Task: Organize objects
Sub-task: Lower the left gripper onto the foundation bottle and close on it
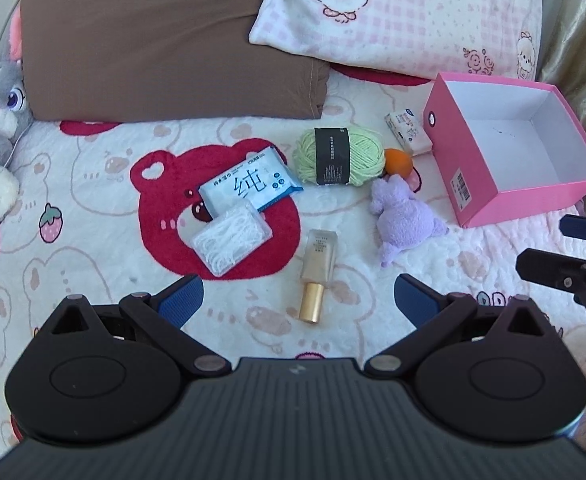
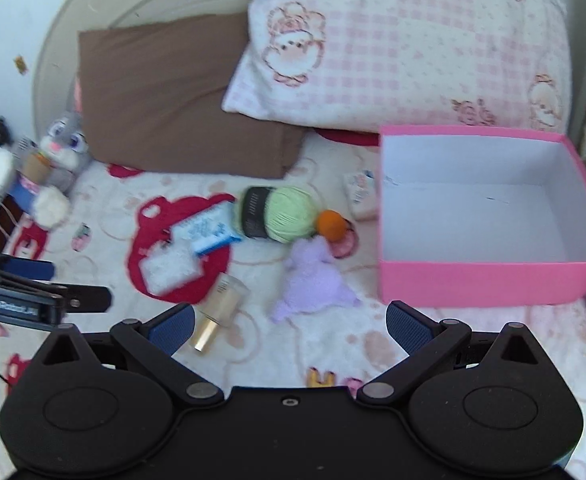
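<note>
Both grippers' jaws spread wide, nothing held, left gripper (image 1: 299, 294) & right gripper (image 2: 289, 326). Open pink cardboard box (image 2: 493, 284), white inside, w/ nothing in it; frosted beige bottle w/ gold cap (image 1: 317, 272) lies flat on bed.

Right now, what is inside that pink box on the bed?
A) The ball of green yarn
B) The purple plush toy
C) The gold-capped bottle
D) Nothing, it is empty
D: the pink box shows only its bare white floor, while the green yarn, purple plush toy and gold-capped bottle all lie outside it on the blanket.
</note>
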Tool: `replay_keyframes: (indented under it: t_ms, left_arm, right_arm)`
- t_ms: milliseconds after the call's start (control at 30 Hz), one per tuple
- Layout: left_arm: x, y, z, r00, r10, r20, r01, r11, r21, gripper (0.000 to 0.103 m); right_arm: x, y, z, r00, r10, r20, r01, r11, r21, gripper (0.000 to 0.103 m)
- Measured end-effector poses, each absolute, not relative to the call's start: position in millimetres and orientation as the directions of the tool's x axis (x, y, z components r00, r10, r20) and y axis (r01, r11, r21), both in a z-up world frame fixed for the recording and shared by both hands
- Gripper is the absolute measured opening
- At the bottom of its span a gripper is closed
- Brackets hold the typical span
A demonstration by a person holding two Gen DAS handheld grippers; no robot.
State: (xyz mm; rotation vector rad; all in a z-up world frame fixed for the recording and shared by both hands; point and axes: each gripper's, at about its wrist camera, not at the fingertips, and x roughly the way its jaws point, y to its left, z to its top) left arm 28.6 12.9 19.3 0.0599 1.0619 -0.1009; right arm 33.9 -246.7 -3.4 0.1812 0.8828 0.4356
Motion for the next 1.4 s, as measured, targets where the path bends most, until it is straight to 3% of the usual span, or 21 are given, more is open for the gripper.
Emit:
replay_keyframes:
  t_ms: [67,267,400,633,867,1000,1100,1133,1233,1400]
  left_arm:
    - [38,14,11,0.497,-0.064,-0.866,0.139,0.990,0.007,0.103]
    - [65,28,-24,0.487,-0.175,-0.856,0.181,0.979,-0.097,0.102]
    - [79,36,-51,0.454,-0.243,-0.857,0.178,0.967,-0.180,0.100]
    - [94,55,-93,0.421,-0.350,-0.837,0.164,0.937,-0.309,0.100]
    - [110,67,-134,0.371,-0.441,-0.817,0.108,0.895,-0.434,0.098]
    - [116,69,-158,0.353,-0.466,-0.812,0.027,0.872,-0.489,0.063]
    - [118,69,-178,0.318,-0.492,-0.811,-0.040,0.847,-0.530,0.044]
    - [117,69,-183,0.309,-0.509,-0.803,-0.056,0.833,-0.550,0.040]
    - [109,69,-185,0.326,-0.539,-0.776,-0.079,0.803,-0.591,0.038]
    - [104,70,-191,0.319,-0.644,-0.696,-0.162,0.686,-0.709,0.038]
  right_arm:
    - [50,-233,-21,0.511,0.499,-0.700,-0.316,0.866,0.386,0.103]
    - [73,-175,-73,0.455,0.422,-0.784,-0.421,0.878,0.228,0.103]
    - [80,-152,-109,0.400,0.446,-0.801,-0.462,0.853,0.244,0.099]
    - [81,-117,-149,0.481,0.406,-0.777,-0.502,0.854,0.136,0.097]
    - [98,-106,-170,0.407,0.464,-0.787,-0.454,0.850,0.266,0.079]
    - [91,-102,-176,0.439,0.456,-0.774,-0.470,0.851,0.235,0.080]
    - [81,-106,-178,0.479,0.450,-0.754,-0.477,0.854,0.207,0.074]
    - [79,-108,-177,0.482,0.453,-0.750,-0.478,0.853,0.208,0.072]
    - [75,-118,-171,0.476,0.478,-0.738,-0.475,0.846,0.241,0.053]
    - [58,-139,-161,0.511,0.458,-0.728,-0.497,0.848,0.185,0.039]
